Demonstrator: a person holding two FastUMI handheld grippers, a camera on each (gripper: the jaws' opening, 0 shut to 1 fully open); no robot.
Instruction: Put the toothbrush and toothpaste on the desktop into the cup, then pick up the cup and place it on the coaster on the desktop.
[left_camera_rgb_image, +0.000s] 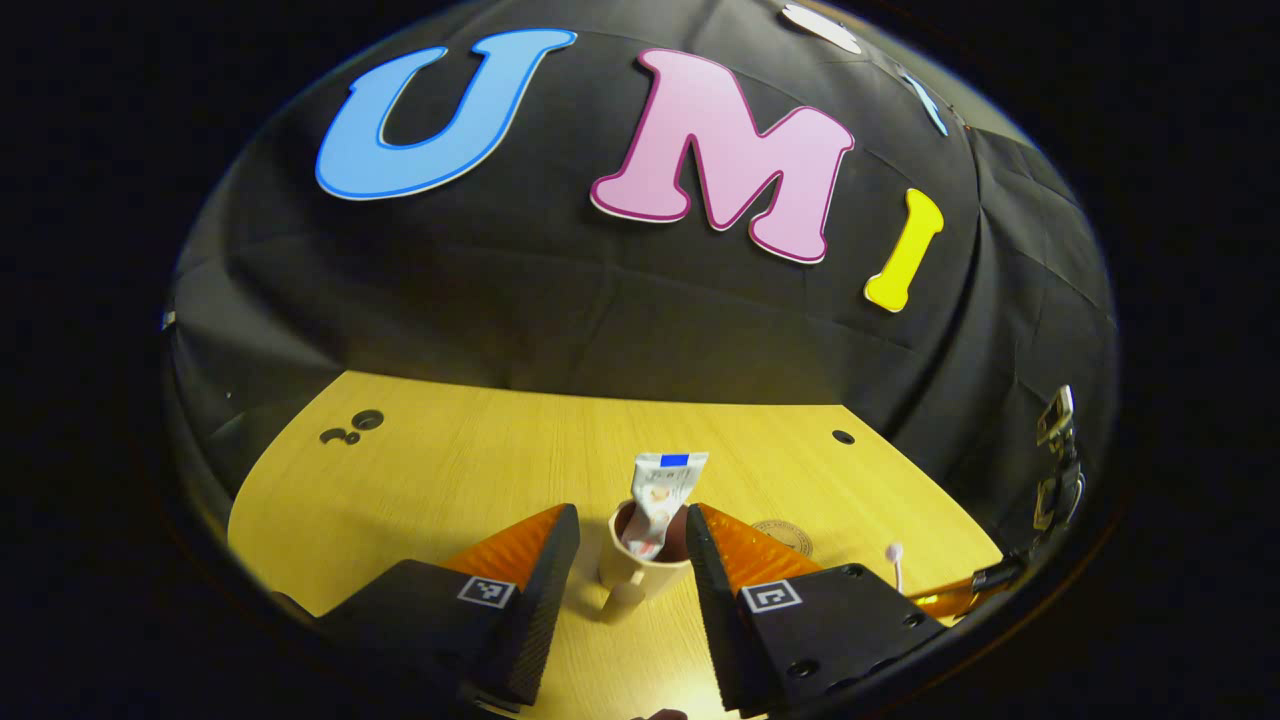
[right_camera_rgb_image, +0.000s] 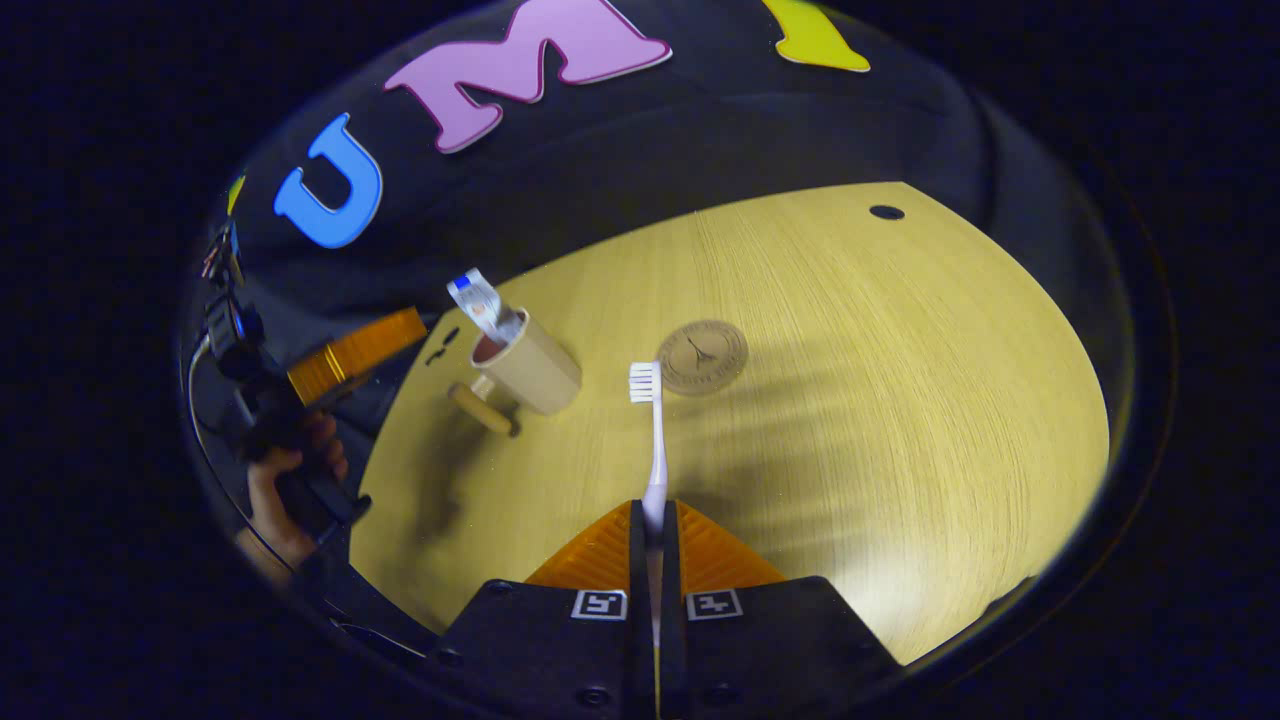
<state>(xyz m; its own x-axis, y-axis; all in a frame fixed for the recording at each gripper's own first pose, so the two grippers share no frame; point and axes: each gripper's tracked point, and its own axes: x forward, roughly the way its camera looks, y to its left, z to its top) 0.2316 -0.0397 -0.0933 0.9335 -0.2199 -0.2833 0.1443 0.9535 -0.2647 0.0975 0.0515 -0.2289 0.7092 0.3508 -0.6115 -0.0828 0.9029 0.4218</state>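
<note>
A beige cup (left_camera_rgb_image: 640, 570) with a side handle stands upright on the wooden desktop (left_camera_rgb_image: 420, 480). The toothpaste tube (left_camera_rgb_image: 660, 492) leans inside it, its flat end sticking up. My left gripper (left_camera_rgb_image: 632, 525) is open, and the cup sits between and just beyond its fingertips, untouched. My right gripper (right_camera_rgb_image: 654, 515) is shut on the handle of the toothbrush (right_camera_rgb_image: 655, 440), whose bristle head points forward above the table. The cup (right_camera_rgb_image: 530, 370) is ahead and to the left of the brush head. The round coaster (right_camera_rgb_image: 703, 356) lies flat just right of the cup.
A person's hand (right_camera_rgb_image: 290, 470) holds the left gripper (right_camera_rgb_image: 350, 350) at the table's left side. Small holes (left_camera_rgb_image: 352, 428) mark the desktop near the back wall, and another hole (right_camera_rgb_image: 886, 212) is at the far right. Bare wood stretches right of the coaster.
</note>
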